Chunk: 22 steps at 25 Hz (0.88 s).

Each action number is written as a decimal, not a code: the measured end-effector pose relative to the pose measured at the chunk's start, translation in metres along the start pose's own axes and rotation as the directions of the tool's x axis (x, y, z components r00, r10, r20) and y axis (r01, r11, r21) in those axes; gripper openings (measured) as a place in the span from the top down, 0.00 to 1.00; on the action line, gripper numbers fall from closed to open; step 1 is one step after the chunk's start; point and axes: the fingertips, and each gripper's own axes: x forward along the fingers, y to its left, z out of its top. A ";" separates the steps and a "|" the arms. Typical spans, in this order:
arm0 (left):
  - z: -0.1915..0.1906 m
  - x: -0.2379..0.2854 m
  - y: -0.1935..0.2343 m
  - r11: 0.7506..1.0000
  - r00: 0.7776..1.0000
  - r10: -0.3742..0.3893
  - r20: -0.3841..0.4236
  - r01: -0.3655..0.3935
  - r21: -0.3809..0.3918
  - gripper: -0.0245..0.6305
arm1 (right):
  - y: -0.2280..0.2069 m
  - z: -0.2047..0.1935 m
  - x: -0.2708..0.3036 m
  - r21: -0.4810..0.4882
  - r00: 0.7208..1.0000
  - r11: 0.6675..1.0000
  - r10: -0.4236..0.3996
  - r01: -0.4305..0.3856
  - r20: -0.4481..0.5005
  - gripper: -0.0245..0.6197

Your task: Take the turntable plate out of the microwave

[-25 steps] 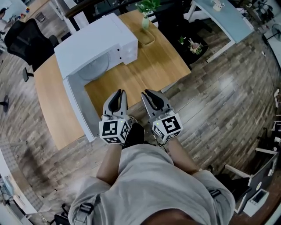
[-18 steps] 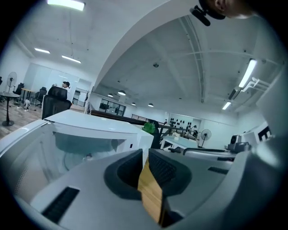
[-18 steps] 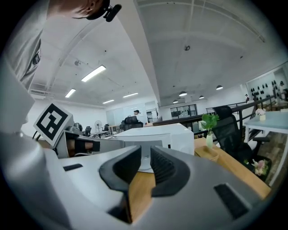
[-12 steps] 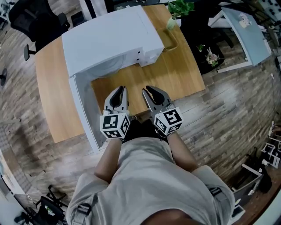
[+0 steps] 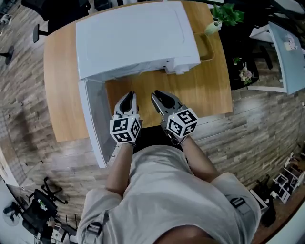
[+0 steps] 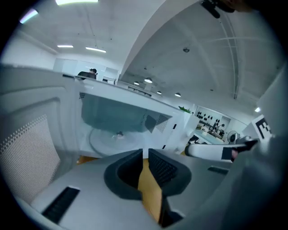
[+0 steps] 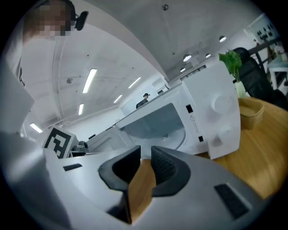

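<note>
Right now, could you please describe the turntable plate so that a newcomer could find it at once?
On the wooden table stands a white microwave with its door swung open to the left. On the cavity floor lies the plate, a pale flat disc, the only round thing inside.

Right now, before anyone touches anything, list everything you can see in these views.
table: one, light wood, centre of the head view.
microwave: one, white, on the table, door swung open leftward.
turntable plate: one, pale, inside the microwave.
plant: one, green, table's far right corner.
tray: one, wooden, right of the microwave.
left tool: one, grey, before the opening, jaws slightly apart, empty.
right tool: one, grey, beside it, jaws have just been opening, empty.
</note>
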 end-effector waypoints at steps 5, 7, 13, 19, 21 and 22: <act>-0.022 0.023 0.026 0.993 0.998 0.051 -0.049 -0.055 -0.100 0.88 | -0.024 -0.027 0.033 0.110 0.996 0.993 0.044 -0.036 -0.072 0.84; -0.029 0.033 0.039 0.987 0.996 0.075 -0.053 -0.081 -0.137 0.88 | -0.034 -0.036 0.049 0.143 0.994 0.989 0.061 -0.047 -0.095 0.84; -0.051 0.062 0.070 0.936 0.994 0.100 -0.050 -0.111 -0.334 0.88 | -0.056 -0.062 0.091 0.277 0.985 0.959 0.106 -0.065 -0.135 0.83; -0.056 0.080 0.088 0.827 0.991 0.133 0.032 -0.093 -0.554 0.79 | -0.070 -0.071 0.122 0.425 0.983 0.904 0.118 -0.048 -0.140 0.80; -0.056 0.080 0.094 0.801 0.988 0.143 0.054 -0.084 -0.593 0.76 | -0.070 -0.071 0.128 0.451 0.983 0.891 0.121 -0.046 -0.137 0.79; -0.056 0.080 0.098 0.786 0.987 0.150 0.066 -0.078 -0.613 0.76 | -0.071 -0.071 0.132 0.462 0.983 0.886 0.122 -0.046 -0.137 0.79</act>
